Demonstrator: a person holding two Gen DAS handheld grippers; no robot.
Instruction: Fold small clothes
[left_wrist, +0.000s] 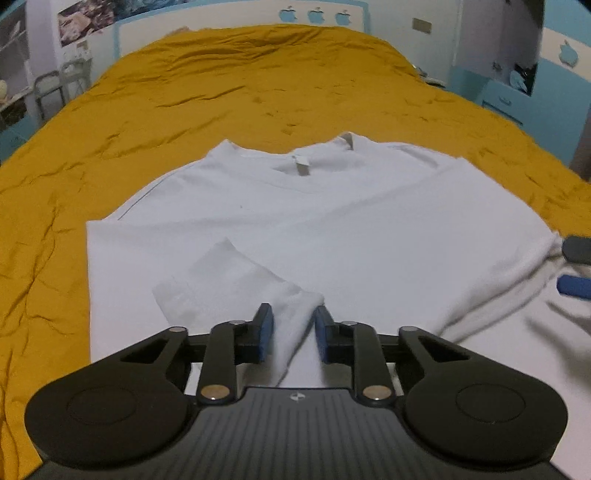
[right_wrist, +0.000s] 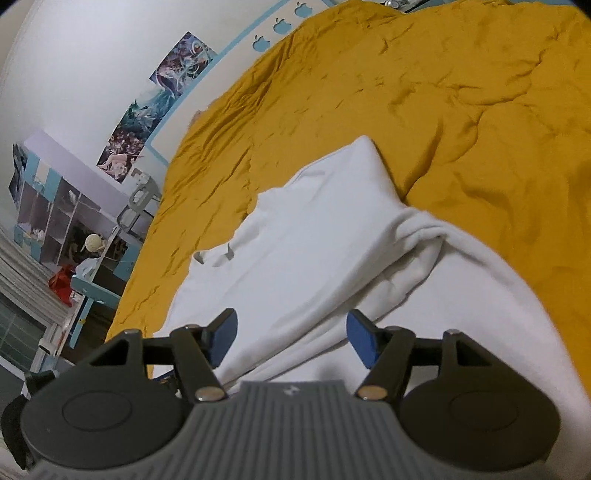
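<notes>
A white long-sleeved shirt (left_wrist: 295, 221) lies flat on the mustard bedspread (left_wrist: 110, 129), collar toward the far end. One sleeve (left_wrist: 229, 280) is folded across its body. My left gripper (left_wrist: 293, 325) is over the cuff end of that sleeve, its blue pads a narrow gap apart with the cloth between them; the jaws look open. My right gripper (right_wrist: 291, 332) is open above the shirt's (right_wrist: 314, 236) right side, over a bunched fold of cloth (right_wrist: 424, 236). Its fingertips (left_wrist: 576, 284) show at the right edge of the left wrist view.
The mustard bedspread (right_wrist: 443, 92) covers the whole bed around the shirt. A shelf unit (right_wrist: 62, 221) and a chair (right_wrist: 140, 199) stand beside the bed at the left. A blue cabinet (left_wrist: 513, 92) stands at the far right.
</notes>
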